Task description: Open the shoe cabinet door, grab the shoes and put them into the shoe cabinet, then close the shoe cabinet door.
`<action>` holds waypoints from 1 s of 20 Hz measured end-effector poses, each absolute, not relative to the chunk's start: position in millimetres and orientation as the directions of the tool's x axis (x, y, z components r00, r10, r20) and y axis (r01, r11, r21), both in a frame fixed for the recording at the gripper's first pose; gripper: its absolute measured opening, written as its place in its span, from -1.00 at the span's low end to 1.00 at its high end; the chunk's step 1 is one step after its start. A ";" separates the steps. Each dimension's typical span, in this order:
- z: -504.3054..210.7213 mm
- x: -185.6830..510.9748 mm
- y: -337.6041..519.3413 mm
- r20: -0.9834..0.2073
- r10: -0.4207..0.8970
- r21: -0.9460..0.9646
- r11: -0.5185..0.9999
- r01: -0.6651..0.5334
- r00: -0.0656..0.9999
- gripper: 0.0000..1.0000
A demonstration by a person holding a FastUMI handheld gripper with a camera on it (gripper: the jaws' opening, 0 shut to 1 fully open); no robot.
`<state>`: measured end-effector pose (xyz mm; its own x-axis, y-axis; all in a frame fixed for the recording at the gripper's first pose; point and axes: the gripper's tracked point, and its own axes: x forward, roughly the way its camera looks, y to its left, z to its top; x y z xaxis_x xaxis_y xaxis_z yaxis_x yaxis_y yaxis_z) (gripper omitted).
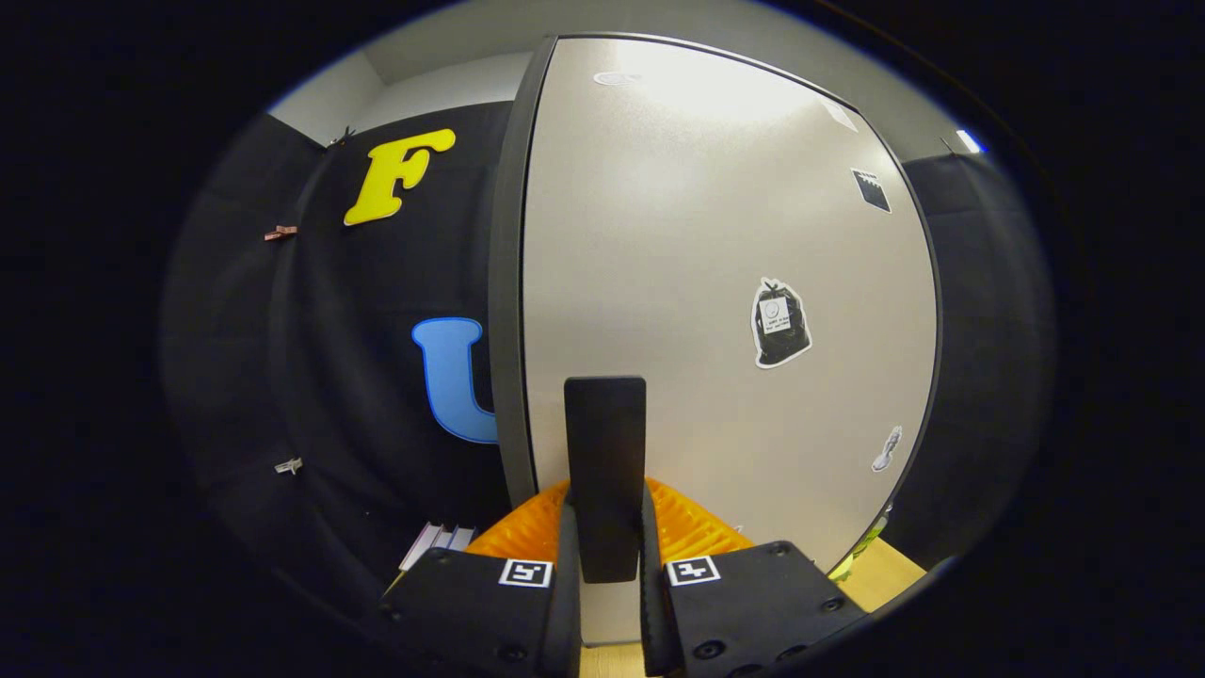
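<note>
Tool (605, 565): fingers closed on the door (730, 282) handle (604, 471), gripping it upright, presumably to swing the door on its hinge.

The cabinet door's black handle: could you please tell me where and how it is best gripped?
Grip the upright black handle on its lower half, coming straight on from the front, one finger at each narrow side. It is a flat vertical bar standing off the pale cabinet door, so its two side faces are free. The gripper already has it that way, both fingers pressing on the bar's lower part.
</note>
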<state>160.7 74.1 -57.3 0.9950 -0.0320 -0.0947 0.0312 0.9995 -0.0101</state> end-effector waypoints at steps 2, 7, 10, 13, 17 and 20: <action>-57.2 156.4 73.5 -0.093 -0.022 -0.001 1.000 0.022 0.995 -0.41; -53.7 125.3 67.9 -0.096 0.015 0.013 1.000 -0.014 0.995 -0.41; -51.5 109.5 63.0 -0.105 0.045 0.024 0.999 -0.042 0.994 -0.42; -51.0 93.6 57.2 -0.114 0.072 0.030 0.997 -0.069 0.991 -0.42; -50.2 75.2 48.9 -0.129 0.115 0.031 0.993 -0.112 0.985 -0.42; -49.6 69.6 46.3 -0.136 0.144 0.018 0.990 -0.143 0.980 -0.42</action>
<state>69.6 46.3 -49.6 0.9802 0.1443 -0.1358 -0.1432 0.9895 0.0179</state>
